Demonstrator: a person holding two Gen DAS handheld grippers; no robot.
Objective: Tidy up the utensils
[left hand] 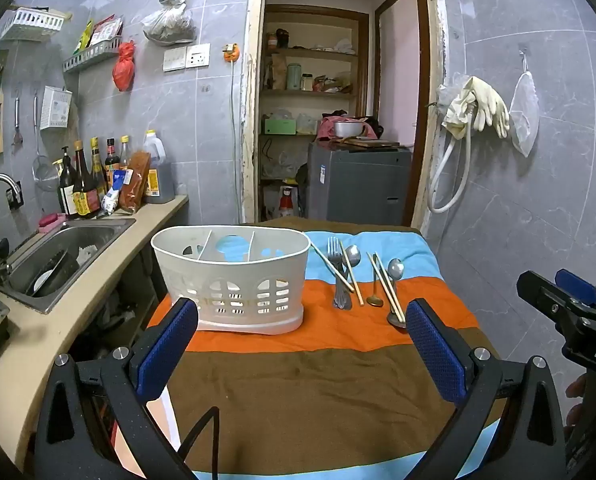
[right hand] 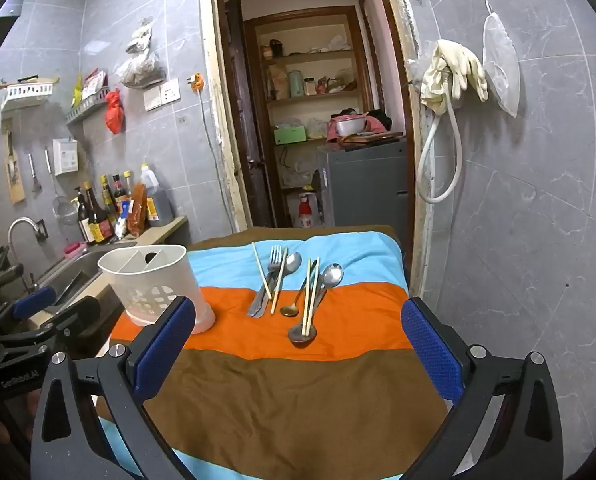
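Note:
A white plastic utensil caddy (left hand: 234,280) with three compartments stands empty on the striped cloth, left of centre; it also shows in the right wrist view (right hand: 154,284). To its right lie a fork (left hand: 335,264), several spoons (left hand: 395,276) and pale chopsticks (left hand: 351,272) in a loose group; they sit mid-table in the right wrist view, fork (right hand: 273,268), chopsticks (right hand: 310,296) and spoons (right hand: 331,274). My left gripper (left hand: 301,332) is open and empty, held short of the caddy. My right gripper (right hand: 298,336) is open and empty, held short of the utensils.
A counter with a steel sink (left hand: 66,252) and sauce bottles (left hand: 94,180) runs along the left. The tiled wall (right hand: 529,200) with a hose and gloves is close on the right. A doorway (left hand: 337,120) to a pantry lies behind the table.

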